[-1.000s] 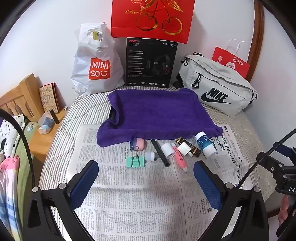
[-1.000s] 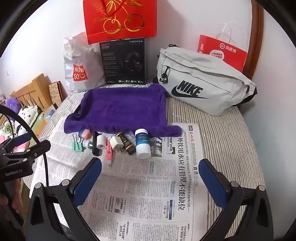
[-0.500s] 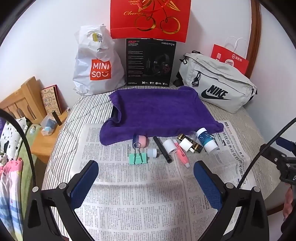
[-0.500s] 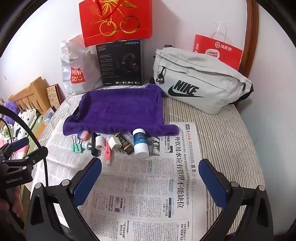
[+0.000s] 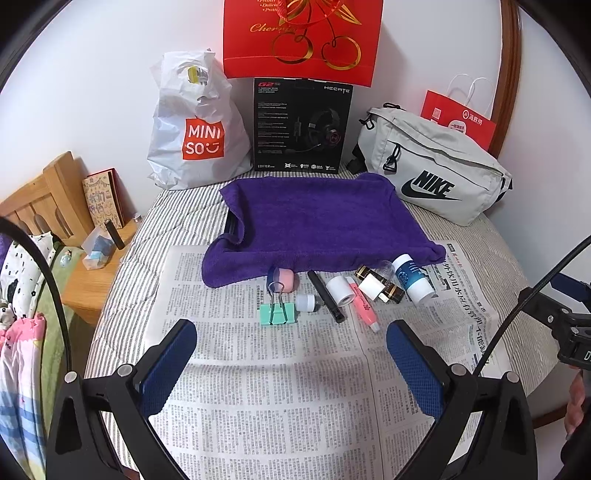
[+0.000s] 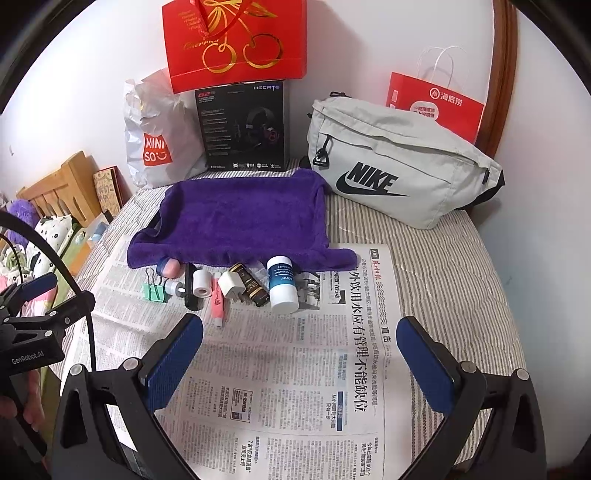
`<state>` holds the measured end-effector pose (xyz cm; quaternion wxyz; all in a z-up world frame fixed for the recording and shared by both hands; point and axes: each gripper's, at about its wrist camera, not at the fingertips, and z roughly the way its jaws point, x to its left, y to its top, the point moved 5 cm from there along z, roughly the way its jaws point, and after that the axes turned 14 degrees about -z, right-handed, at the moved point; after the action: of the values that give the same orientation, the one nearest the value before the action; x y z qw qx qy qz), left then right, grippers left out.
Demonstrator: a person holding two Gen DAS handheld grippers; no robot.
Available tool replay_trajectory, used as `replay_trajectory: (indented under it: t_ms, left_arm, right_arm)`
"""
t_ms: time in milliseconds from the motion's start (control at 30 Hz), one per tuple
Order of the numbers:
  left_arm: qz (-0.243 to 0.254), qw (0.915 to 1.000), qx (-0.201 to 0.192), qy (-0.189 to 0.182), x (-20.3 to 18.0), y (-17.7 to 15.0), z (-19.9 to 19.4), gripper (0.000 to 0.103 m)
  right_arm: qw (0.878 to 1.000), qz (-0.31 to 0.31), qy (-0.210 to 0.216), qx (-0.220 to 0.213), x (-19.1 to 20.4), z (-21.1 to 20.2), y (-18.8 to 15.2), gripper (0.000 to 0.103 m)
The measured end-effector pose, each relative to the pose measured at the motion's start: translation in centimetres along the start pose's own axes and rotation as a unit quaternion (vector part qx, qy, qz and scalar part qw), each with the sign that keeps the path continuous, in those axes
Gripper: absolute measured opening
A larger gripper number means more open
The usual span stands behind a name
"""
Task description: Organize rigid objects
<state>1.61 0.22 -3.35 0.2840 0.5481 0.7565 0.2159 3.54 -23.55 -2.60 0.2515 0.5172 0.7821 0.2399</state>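
A row of small items lies on newspaper [image 5: 280,387] just in front of a purple towel [image 5: 314,218]: a green binder clip [image 5: 277,312], a pink-and-blue cap [image 5: 282,277], a small white cap [image 5: 306,302], a black stick [image 5: 327,295], a white roll [image 5: 338,290], a pink tube [image 5: 364,306], a dark brown bottle [image 5: 380,283] and a white-and-blue bottle [image 5: 412,277]. My left gripper [image 5: 291,363] hangs open short of the clip. My right gripper [image 6: 300,356] is open too, short of the white-and-blue bottle [image 6: 282,283]. Both hold nothing.
Along the back wall stand a white Miniso bag [image 5: 195,133], a black headset box [image 5: 301,125], red gift bags [image 5: 301,35] and a grey Nike bag [image 5: 432,173]. A wooden bedside shelf [image 5: 88,258] sits left of the striped bed [image 6: 443,266].
Both grippers have drawn back and risen slightly, so the row of items and the towel sit a little farther off. Nothing was grasped or moved.
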Motion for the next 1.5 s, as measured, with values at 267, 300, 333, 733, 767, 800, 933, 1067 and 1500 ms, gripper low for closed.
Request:
replay_trajectory:
  t_ms: [267, 300, 333, 733, 767, 800, 933, 1067, 1500]
  left_arm:
    - [0.0, 1.0, -0.003, -0.002, 0.18, -0.25, -0.44, 0.103]
    - [0.0, 1.0, -0.002, -0.003, 0.18, -0.24, -0.46, 0.103]
    - [-0.001, 1.0, -0.003, -0.003, 0.2, -0.27, -0.51, 0.103]
    - [0.001, 1.0, 0.003, -0.004, 0.26, -0.53, -0.6, 0.103]
    - [0.001, 1.0, 0.004, -0.004, 0.27, -0.49, -0.53, 0.103]
    - [0.001, 1.0, 0.003, -0.003, 0.3, -0.49, -0.56, 0.103]
    - [0.0, 1.0, 0.003, -0.005, 0.35, -0.44, -0.56, 0.103]
    - [0.001, 1.0, 0.001, -0.004, 0.42, -0.33, -0.65, 0.103]
    - [0.004, 1.0, 0.001, -0.006, 0.48, -0.07, -0.87, 0.103]
  right_arm:
    - [1.0, 0.0, -0.002, -0.002, -0.02, -0.4, 0.0, 0.103]
    - [1.0, 0.0, -0.003, -0.002, 0.01, -0.38, -0.02, 0.103]
    - [1.0, 0.001, -0.003, -0.003, 0.02, -0.43, -0.06, 0.103]
    - [1.0, 0.0, -0.003, 0.0, 0.29, -0.61, -0.3, 0.103]
    - [1.0, 0.0, -0.003, -0.001, 0.32, -0.63, -0.33, 0.103]
    - [1.0, 0.0, -0.003, -0.001, 0.38, -0.66, -0.31, 0.103]
    - [1.0, -0.003, -0.003, 0.002, 0.5, -0.63, -0.34, 0.103]
    - [1.0, -0.003, -0.003, 0.001, 0.55, -0.7, -0.37, 0.103]
    - [1.0, -0.001, -0.004, -0.001, 0.45, -0.93, -0.41, 0.103]
